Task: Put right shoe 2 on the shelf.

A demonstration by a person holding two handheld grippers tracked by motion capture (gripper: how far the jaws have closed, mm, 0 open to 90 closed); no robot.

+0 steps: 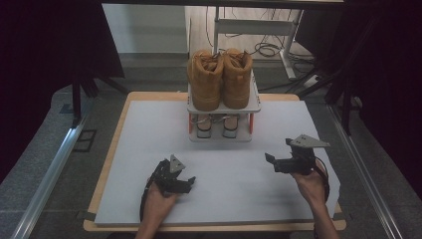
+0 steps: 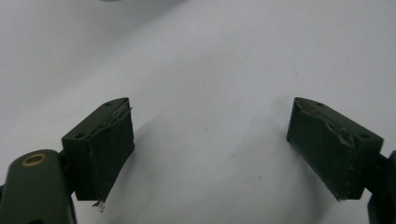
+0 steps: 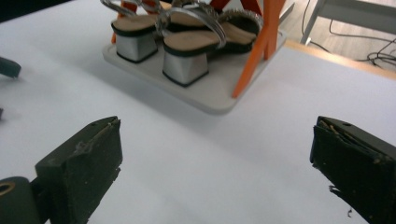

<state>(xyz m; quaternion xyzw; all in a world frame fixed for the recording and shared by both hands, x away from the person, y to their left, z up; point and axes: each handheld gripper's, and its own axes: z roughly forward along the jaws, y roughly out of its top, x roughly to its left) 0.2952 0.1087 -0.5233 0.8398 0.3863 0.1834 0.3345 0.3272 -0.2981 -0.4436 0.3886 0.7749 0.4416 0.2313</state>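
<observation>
A small two-level shoe rack (image 1: pixel 254 106) stands at the back middle of the white table. On its top shelf sits a pair of tan boots (image 1: pixel 220 78). The lower shelf (image 3: pixel 219 95) holds a pair of silver block-heeled sandals (image 3: pixel 180 42), also seen under the boots as sandals (image 1: pixel 217 124). My left gripper (image 1: pixel 185 183) rests low over the table at front left, held by a hand, its jaws wide apart above bare white surface (image 2: pixel 205 140). My right gripper (image 1: pixel 270 160) hovers at front right, open and empty, pointing toward the rack.
The white mat (image 1: pixel 149 129) covers a wooden tabletop (image 1: pixel 121 119). Orange posts (image 3: pixel 261 42) join the rack's shelves. Beyond the table are a metal desk frame (image 1: pixel 254 25) and cables (image 1: pixel 266 49) on the floor. Dark curtains hang at both sides.
</observation>
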